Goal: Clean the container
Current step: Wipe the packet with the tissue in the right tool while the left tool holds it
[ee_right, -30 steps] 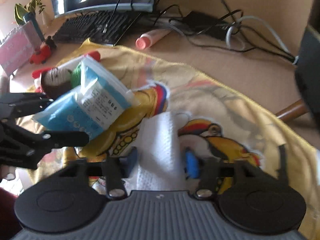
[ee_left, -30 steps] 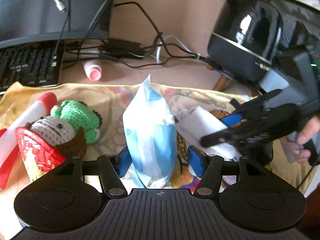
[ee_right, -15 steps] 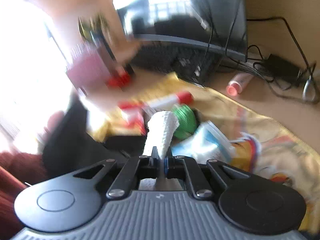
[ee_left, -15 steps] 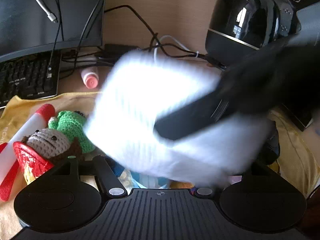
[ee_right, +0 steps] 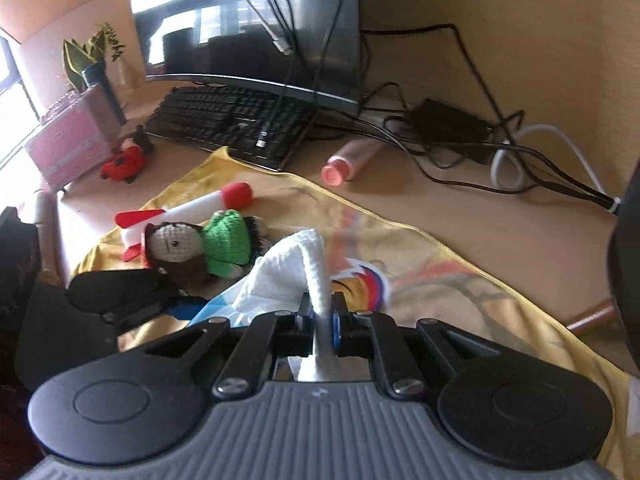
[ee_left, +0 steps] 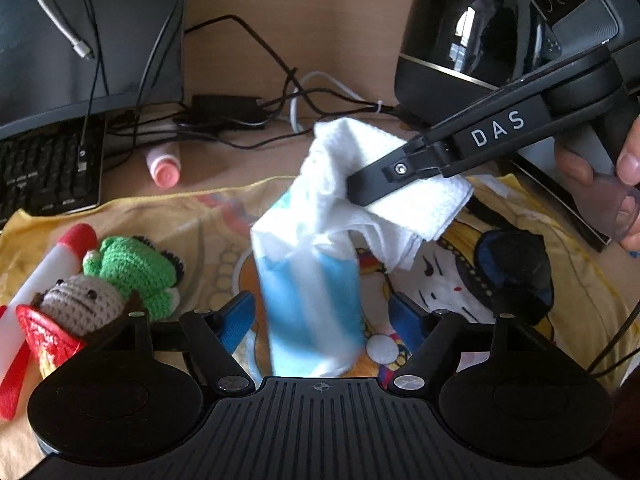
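Observation:
A blue and white pouch [ee_left: 310,300] stands upright on the yellow cloth between the blue pads of my left gripper [ee_left: 322,314]. Those jaws are opening, and neither pad presses on the pouch. A white wipe [ee_left: 408,208] drapes over the pouch's top. My right gripper [ee_left: 356,188] comes in from the right, shut on that wipe. In the right wrist view the right gripper [ee_right: 320,316] pinches the wipe [ee_right: 292,268] thin, its jaws easing open a little. A corner of the pouch [ee_right: 216,306] and a left gripper finger [ee_right: 116,292] show at lower left.
A crochet doll [ee_left: 120,280] and a red and white toy rocket [ee_left: 52,264] lie left on the yellow printed cloth [ee_left: 560,264]. Behind are a keyboard [ee_left: 44,168], monitor [ee_right: 248,32], pink-capped tube [ee_left: 162,164], cables [ee_left: 256,120] and a black domed appliance [ee_left: 472,32]. A hand [ee_left: 616,184] is at right.
My right gripper shut on the white wipe that lay on the cloth, lifted it and swung it left onto the pouch's top. My left gripper's jaws spread wider around the pouch.

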Available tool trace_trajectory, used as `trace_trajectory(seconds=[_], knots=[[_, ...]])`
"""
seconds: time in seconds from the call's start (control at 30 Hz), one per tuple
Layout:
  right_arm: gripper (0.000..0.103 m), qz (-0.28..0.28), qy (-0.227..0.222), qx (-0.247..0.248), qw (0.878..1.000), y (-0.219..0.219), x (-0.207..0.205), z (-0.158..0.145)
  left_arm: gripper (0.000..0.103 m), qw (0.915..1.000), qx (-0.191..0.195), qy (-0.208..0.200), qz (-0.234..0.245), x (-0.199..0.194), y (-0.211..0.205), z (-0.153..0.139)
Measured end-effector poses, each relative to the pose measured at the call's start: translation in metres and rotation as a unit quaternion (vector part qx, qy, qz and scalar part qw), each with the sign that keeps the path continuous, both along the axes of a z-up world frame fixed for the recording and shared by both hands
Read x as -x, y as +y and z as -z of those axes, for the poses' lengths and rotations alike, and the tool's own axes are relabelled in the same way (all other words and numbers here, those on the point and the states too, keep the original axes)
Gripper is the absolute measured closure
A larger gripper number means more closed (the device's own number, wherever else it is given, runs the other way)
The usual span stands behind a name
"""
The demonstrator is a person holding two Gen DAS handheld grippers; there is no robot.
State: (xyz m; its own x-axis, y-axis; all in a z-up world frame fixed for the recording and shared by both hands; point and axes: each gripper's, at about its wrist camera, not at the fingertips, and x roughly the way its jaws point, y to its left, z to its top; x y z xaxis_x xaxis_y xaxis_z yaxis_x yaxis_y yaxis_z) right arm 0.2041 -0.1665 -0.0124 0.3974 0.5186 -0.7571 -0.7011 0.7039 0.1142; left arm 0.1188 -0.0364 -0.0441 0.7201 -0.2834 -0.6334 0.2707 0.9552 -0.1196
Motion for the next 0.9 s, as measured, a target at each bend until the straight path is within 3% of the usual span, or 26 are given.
trace_trajectory(seconds=[0.27,0.43,0.53,0.63,0.77,0.9], knots=[[0.094,0.048,-0.024,0.03,0.998,-0.032,0.002,-0.004,0.02,0.9997,-0.006,-0.008,0.021,0.002,-0.009,0.0],[0.094,0.069,-0.064,0.027,0.995,-0.051,0.013,-0.027,0.019,0.9977,-0.032,-0.022,0.055,0.007,-0.023,-0.001],[0.094,0.036,-0.032,-0.033,0.998,-0.049,0.022,-0.043,0.015,0.995,-0.05,-0.023,0.083,0.015,-0.032,0.001],[0.094,-0.022,-0.01,-0.062,0.998,-0.026,0.034,-0.046,0.013,0.9921,-0.047,-0.022,0.114,0.025,-0.039,0.001],[0.094,-0.083,-0.005,-0.013,0.996,0.015,0.041,-0.024,0.012,0.9899,-0.057,-0.015,0.128,0.034,-0.046,0.004],[0.094,-0.086,0.016,0.045,0.995,0.01,0.038,0.002,0.012,0.9934,-0.037,0.004,0.108,0.036,-0.037,0.007]])
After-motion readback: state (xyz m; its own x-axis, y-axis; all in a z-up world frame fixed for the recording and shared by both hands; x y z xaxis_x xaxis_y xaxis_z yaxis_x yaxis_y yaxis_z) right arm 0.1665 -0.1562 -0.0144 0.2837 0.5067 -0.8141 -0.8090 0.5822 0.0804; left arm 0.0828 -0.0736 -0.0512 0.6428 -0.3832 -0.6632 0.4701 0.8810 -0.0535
